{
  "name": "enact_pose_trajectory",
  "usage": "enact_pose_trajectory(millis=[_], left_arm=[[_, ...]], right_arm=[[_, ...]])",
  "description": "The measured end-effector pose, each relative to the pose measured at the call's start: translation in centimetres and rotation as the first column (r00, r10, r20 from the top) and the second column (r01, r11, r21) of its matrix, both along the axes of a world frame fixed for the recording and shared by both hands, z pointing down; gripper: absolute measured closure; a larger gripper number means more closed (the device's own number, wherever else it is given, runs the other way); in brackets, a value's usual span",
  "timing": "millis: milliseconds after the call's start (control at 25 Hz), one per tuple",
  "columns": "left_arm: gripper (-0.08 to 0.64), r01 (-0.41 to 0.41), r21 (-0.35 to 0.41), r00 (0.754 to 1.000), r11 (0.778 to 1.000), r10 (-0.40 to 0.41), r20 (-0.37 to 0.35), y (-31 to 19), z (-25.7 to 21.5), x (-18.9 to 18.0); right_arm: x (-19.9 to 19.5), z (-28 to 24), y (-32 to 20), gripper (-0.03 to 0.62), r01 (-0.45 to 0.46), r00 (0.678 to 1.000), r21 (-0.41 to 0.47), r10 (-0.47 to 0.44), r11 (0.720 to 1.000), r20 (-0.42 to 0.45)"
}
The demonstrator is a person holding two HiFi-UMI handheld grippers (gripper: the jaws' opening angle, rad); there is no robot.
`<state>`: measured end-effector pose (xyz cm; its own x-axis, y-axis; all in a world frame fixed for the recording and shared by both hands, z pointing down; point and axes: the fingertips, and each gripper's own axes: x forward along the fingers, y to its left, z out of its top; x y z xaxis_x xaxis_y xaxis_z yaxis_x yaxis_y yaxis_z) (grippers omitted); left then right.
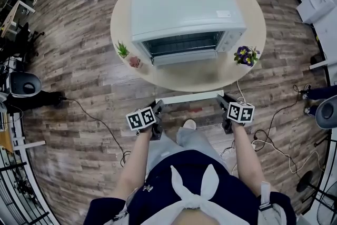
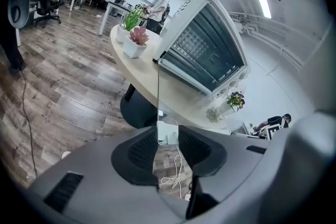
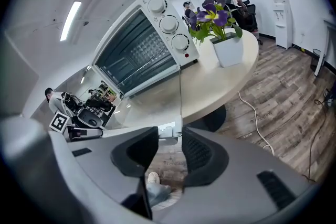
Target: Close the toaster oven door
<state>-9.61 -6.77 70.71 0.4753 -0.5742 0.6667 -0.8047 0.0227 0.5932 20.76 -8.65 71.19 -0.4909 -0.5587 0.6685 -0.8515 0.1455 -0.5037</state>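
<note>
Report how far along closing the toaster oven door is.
Done: the left gripper and right gripper each look clamped on an end of the door handle. In hand: the glass door is folded down open, off the toaster oven front. Left: swing it up until it shuts.

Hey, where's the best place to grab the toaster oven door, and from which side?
The white handle bar on the door's outer edge, from the front: the door lies folded open and is glass, so only that bar offers purchase.
</note>
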Motion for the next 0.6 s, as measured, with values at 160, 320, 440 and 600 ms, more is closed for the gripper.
enact_pose_trajectory(millis=[160, 320, 440, 600], left_arm=[[0.424, 0.006, 0.001, 1.000, 1.000, -0.006, -0.010, 0.1, -0.4, 0.0], [0.425, 0.010, 0.000, 1.000, 1.000, -0.010, -0.019, 0.1, -0.8, -0.1], [0.426, 0.013, 0.004, 0.999, 1.000, -0.013, -0.033, 0.0, -1.4, -0.1], [0.426, 0.016, 0.018, 0.999, 1.000, -0.015, -0.051, 0.0, -2.3, -0.1]], right_arm=[[-0.2, -0.7, 0.1, 0.445, 0.003, 1.000, 0.004, -0.003, 1.000, -0.008], [0.0, -1.0, 0.1, 0.445, -0.017, 1.000, 0.010, 0.017, 1.000, -0.011], [-0.3, -1.7, 0.0, 0.443, -0.023, 1.000, 0.026, 0.022, 0.999, 0.016], [-0.3, -2.8, 0.0, 0.443, -0.028, 0.999, 0.043, 0.027, 0.999, 0.026]])
